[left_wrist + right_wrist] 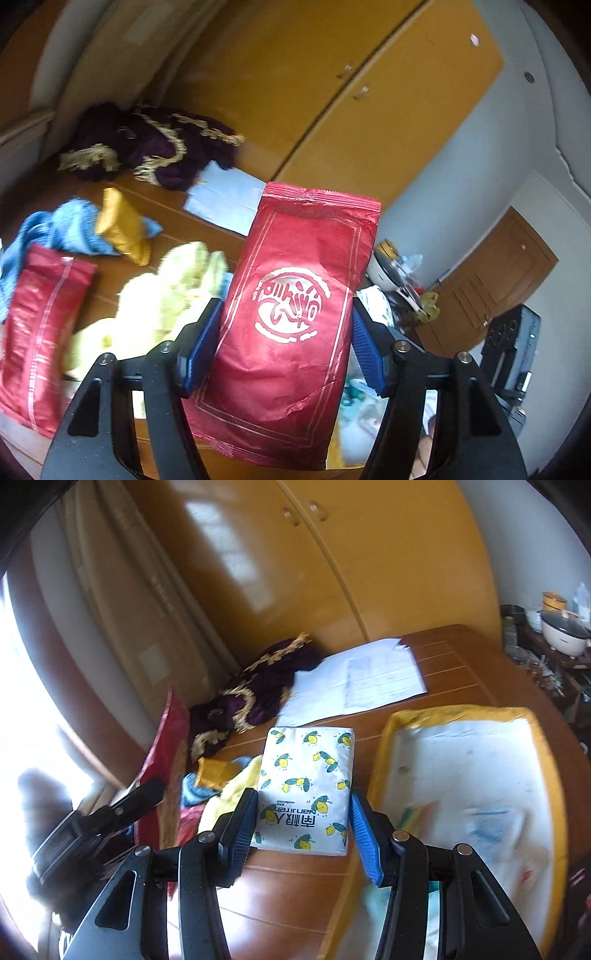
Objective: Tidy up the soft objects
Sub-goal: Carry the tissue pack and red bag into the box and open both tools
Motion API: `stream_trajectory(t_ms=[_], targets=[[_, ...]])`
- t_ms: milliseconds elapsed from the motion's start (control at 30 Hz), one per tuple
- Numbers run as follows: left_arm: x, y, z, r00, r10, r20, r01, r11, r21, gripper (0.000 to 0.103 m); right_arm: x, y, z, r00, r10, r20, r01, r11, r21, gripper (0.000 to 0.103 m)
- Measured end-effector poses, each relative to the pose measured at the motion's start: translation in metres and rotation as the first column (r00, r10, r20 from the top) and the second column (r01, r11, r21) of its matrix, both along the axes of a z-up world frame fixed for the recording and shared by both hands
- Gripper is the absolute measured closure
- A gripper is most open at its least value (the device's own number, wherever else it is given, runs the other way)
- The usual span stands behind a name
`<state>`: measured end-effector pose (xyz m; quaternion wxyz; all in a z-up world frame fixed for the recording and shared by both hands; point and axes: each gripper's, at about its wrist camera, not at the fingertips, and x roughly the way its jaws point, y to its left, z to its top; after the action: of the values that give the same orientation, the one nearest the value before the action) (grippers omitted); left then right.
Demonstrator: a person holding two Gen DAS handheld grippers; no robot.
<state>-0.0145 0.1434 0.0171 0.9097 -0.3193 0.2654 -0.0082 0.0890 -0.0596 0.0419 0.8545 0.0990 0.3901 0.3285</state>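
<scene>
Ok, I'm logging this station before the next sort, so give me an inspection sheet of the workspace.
Surface: brown wooden table, crowded.
Job's things: red pouch held; lemon-print tissue pack held; second red pouch, blue cloth, yellow cloth, gold packet, purple fringed fabric.
Clutter: white papers, yellow-rimmed bag.
Grippers: left gripper and right gripper both clamped.
Cables: nothing seen.
Surroundings: wooden wardrobe, door, cluttered side table.

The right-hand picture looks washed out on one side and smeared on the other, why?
Right wrist view: window light blows out the left edge, and the yellow-rimmed bag smears with motion blur; the tissue pack stays sharp. Left wrist view: evenly lit, the held red packet crisp, the yellow cloth blurred.
</scene>
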Motion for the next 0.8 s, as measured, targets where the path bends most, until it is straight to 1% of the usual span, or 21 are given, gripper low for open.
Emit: stream_trajectory(t_ms=[100, 167, 333, 433, 500, 567, 667, 800], targets=[[0.024, -0.023, 0.004, 0.997, -0.075, -0.024, 0.075, 0.997, -0.013, 0.037, 0.022, -0.025, -0.003, 0.998, -0.055, -0.034, 0.054, 0.998, -0.007, 0.052], [0.041, -0.036, 0.002, 0.992, -0.116, -0.041, 0.115, 0.993, -0.018, 0.038, 0.036, -0.037, -0.009, 0.994, -0.089, -0.056, 0.088, 0.996, -0.028, 0.052], [0.078, -0.066, -0.007, 0.979, -0.172, -0.105, 0.174, 0.985, 0.004, 0.038, 0.066, -0.068, -0.033, 0.972, -0.2, -0.123, 0.194, 0.979, -0.06, 0.052], [0.096, -0.081, -0.012, 0.971, -0.202, -0.13, 0.206, 0.978, 0.017, 0.037, 0.075, -0.078, -0.047, 0.959, -0.237, -0.154, 0.229, 0.971, -0.071, 0.052], [0.11, -0.088, -0.017, 0.965, -0.211, -0.158, 0.215, 0.977, 0.006, 0.037, 0.077, -0.081, -0.052, 0.954, -0.26, -0.15, 0.248, 0.964, -0.094, 0.052], [0.122, -0.095, -0.021, 0.958, -0.23, -0.172, 0.231, 0.973, -0.019, 0.037, 0.075, -0.081, -0.053, 0.95, -0.289, -0.12, 0.273, 0.953, -0.132, 0.052], [0.137, -0.106, -0.024, 0.954, -0.23, -0.19, 0.23, 0.973, -0.026, 0.037, 0.075, -0.082, -0.054, 0.944, -0.316, -0.097, 0.298, 0.94, -0.163, 0.052], [0.154, -0.121, -0.033, 0.943, -0.235, -0.235, 0.238, 0.971, -0.012, 0.037, 0.08, -0.087, -0.062, 0.933, -0.331, -0.143, 0.307, 0.937, -0.169, 0.052]])
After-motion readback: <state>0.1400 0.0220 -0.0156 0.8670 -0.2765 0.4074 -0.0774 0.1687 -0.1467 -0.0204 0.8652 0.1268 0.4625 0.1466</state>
